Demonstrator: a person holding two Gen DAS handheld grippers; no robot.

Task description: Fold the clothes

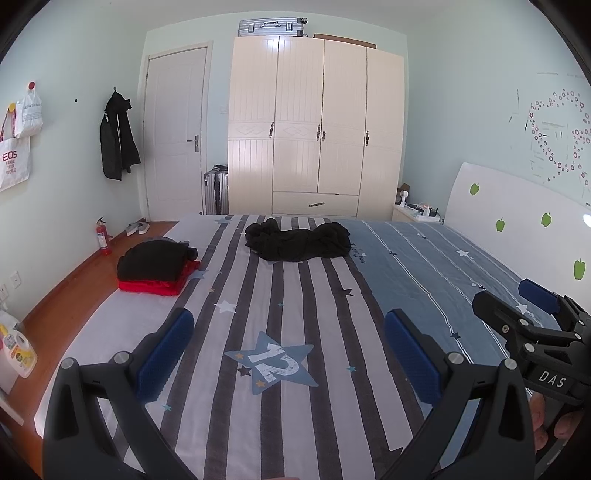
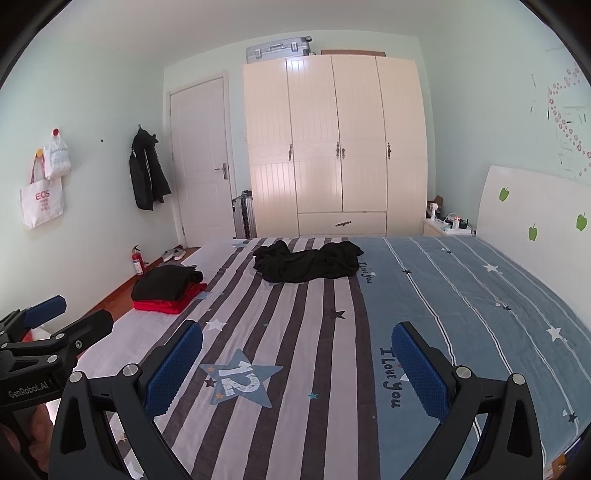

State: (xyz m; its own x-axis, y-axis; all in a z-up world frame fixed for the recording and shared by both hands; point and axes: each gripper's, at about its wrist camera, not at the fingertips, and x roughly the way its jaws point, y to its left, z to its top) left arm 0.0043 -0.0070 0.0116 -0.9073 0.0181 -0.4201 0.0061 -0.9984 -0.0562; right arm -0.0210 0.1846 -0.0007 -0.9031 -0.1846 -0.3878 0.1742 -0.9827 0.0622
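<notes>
Pale green walls enclosed a bedroom whose wide bed (image 1: 295,332) wore a sheet striped grey and white on one half and blue on the other, with a blue star patch marked 12 (image 1: 271,363) near the bed's front edge. Beyond the far edge of the bed stood a cream four-door wardrobe (image 1: 314,122) with a silver hard-shell suitcase (image 1: 271,26) lying on top, and a white door (image 1: 173,133) to its left.

A crumpled black garment (image 1: 297,243) lay unfolded near the far edge of the bed, about midway across. Toward the bed's left edge sat a neat stack of folded clothes, a black folded garment (image 1: 153,264) resting on a red folded garment (image 1: 155,284).

Both grippers hovered above the front part of the bed, side by side and apart from every garment. The left gripper (image 1: 288,350) had its blue-padded fingers (image 1: 164,354) spread wide, grasping nothing. The right gripper (image 2: 297,369) was likewise released, its blue-padded fingers (image 2: 419,373) well apart over the sheet. A black jacket (image 1: 118,136) hung on the left wall, and a red fire extinguisher (image 1: 103,236) stood on the wooden floor below it.
</notes>
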